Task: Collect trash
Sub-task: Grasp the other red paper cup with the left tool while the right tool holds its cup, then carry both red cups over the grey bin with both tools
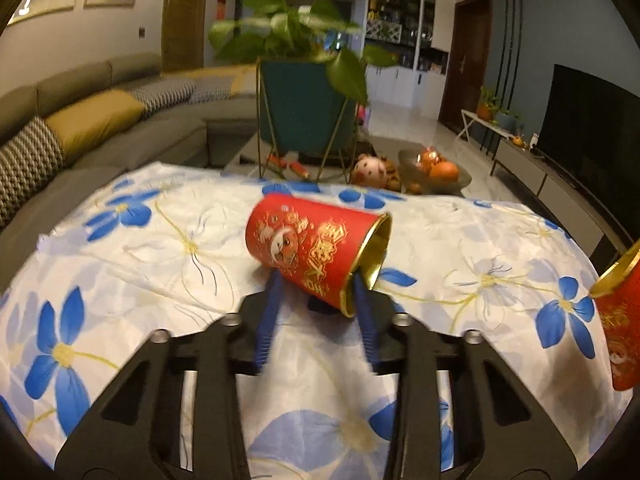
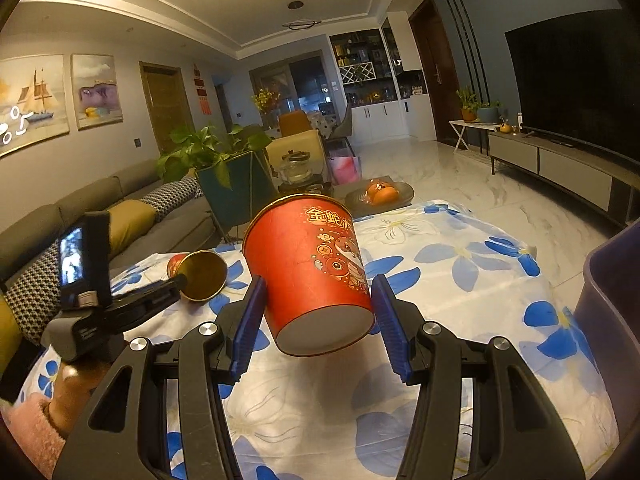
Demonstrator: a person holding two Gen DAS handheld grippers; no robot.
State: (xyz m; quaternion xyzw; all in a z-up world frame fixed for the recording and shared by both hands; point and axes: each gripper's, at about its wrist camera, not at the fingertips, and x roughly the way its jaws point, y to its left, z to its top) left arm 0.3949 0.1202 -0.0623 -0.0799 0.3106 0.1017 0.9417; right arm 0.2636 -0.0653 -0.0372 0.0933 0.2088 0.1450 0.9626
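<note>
A red paper cup (image 1: 308,248) with a gold inside lies on its side on the floral cloth (image 1: 132,264), mouth to the right. My left gripper (image 1: 316,284) straddles its near rim, one blue finger (image 1: 272,300) at the outer wall and the other by the mouth; no squeeze shows. In the right wrist view that cup (image 2: 200,274) shows its gold mouth, with the left gripper at its left rim. My right gripper (image 2: 316,308) is shut on a second red cup (image 2: 308,264), held above the cloth, base towards the camera. This held cup (image 1: 620,320) shows at the left view's right edge.
A purple bin (image 2: 612,320) stands at the table's right side. Behind the cloth stand a teal plant pot (image 1: 304,112) on a gold frame and a fruit bowl (image 1: 436,172). A grey sofa (image 1: 80,120) runs along the left. A hand in a pink sleeve (image 2: 40,412) holds the left gripper.
</note>
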